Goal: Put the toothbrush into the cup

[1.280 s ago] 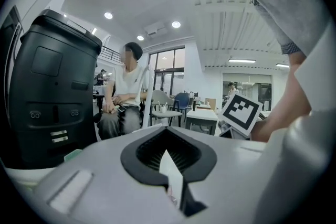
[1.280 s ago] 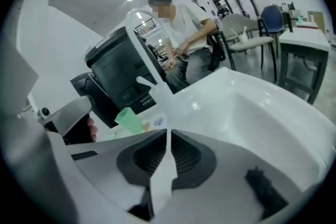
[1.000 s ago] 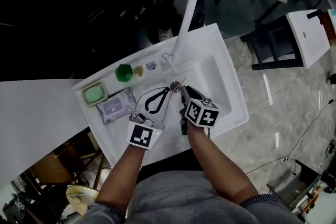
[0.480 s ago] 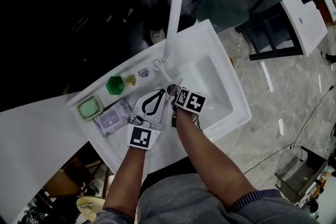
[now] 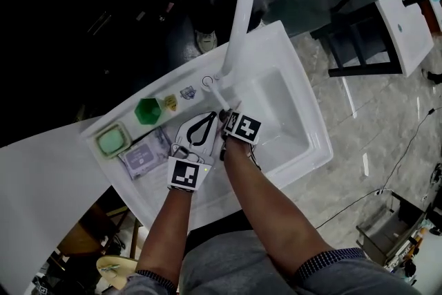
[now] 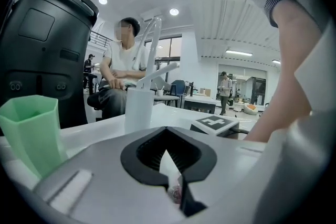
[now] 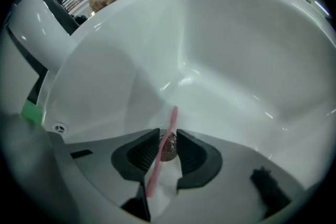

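Pink toothbrush point(image 7: 162, 147): lay in the white basin point(image 7: 220, 50), its length crossing the metal drain point(image 7: 171, 149), head end pointing away from the right gripper view's camera.

Right gripper point(image 7: 168, 132): lowered into the basin beside the foot of the tap point(image 5: 238, 10). Its jaws stood a narrow gap apart, one on each side of the toothbrush. The gap was wider than the handle, so the jaws were not clamped on it.

Left gripper point(image 6: 167, 128): held over the worktop point(image 5: 148, 183) just left of the basin. Its jaw tips were together, with nothing gripped between them.

Green cup point(image 5: 147, 110): upright on the worktop near the back edge, left of the tap, well apart from the toothbrush. It showed at the left edge of the left gripper view.

Green soap dish point(image 5: 112, 140): at the far left corner of the worktop.

Grey packet point(image 5: 143, 155): flat on the worktop, between the soap dish and the left gripper.
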`<state>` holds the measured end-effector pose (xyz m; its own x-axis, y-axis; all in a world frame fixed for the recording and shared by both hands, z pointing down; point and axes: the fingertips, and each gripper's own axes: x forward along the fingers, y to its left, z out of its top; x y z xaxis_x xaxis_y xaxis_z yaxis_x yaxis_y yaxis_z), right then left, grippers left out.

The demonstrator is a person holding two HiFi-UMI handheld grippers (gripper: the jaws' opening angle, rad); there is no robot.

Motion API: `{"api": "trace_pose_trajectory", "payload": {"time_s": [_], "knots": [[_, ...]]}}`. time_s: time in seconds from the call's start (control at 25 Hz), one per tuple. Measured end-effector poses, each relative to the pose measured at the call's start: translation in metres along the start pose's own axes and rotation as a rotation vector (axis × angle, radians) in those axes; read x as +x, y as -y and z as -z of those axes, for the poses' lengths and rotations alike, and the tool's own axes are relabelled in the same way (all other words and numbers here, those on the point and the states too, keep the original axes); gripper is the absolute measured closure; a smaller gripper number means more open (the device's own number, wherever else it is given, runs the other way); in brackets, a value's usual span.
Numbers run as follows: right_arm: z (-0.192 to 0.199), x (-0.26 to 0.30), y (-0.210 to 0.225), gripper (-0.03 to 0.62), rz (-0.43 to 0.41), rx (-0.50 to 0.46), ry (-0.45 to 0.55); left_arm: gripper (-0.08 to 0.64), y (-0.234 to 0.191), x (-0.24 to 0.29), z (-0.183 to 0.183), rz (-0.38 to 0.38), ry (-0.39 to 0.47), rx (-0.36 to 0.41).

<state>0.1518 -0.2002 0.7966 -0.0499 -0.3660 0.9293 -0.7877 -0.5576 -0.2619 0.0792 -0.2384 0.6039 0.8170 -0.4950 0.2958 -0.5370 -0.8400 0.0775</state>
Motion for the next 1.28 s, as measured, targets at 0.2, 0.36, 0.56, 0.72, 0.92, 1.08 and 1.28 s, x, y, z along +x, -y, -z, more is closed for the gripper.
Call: {"api": "trace_pose_trajectory", "payload": {"time_s": [0.2, 0.36, 0.56, 0.72, 0.92, 1.08, 1.28], "knots": [[0.006, 0.014, 0.005, 0.483, 0.027, 0.024, -0.024, 0.557, -0.004, 0.003, 0.008, -0.008, -0.004, -0.041], [0.007, 0.019, 0.008, 0.482, 0.048, 0.008, -0.025, 0.557, -0.009, 0.002, 0.006, -0.026, -0.007, 0.006], [0.014, 0.024, 0.016, 0.483, 0.109, 0.019, -0.080, 0.557, -0.012, -0.001, 0.007, -0.032, 0.010, -0.007], [0.022, 0.020, 0.027, 0.559, 0.193, -0.001, -0.118, 0.557, -0.013, -0.007, 0.005, -0.052, 0.027, -0.094], [0.020, 0.023, 0.027, 0.571, 0.168, -0.001, -0.101, 0.557, -0.016, -0.011, 0.005, -0.064, 0.030, -0.098], [0.007, 0.024, 0.016, 0.572, 0.083, -0.005, -0.030, 0.557, -0.016, -0.016, 0.000, -0.069, 0.038, -0.112], [-0.001, 0.007, 0.009, 0.572, 0.032, -0.048, 0.009, 0.557, -0.012, -0.023, -0.011, -0.072, 0.053, -0.104]]}}
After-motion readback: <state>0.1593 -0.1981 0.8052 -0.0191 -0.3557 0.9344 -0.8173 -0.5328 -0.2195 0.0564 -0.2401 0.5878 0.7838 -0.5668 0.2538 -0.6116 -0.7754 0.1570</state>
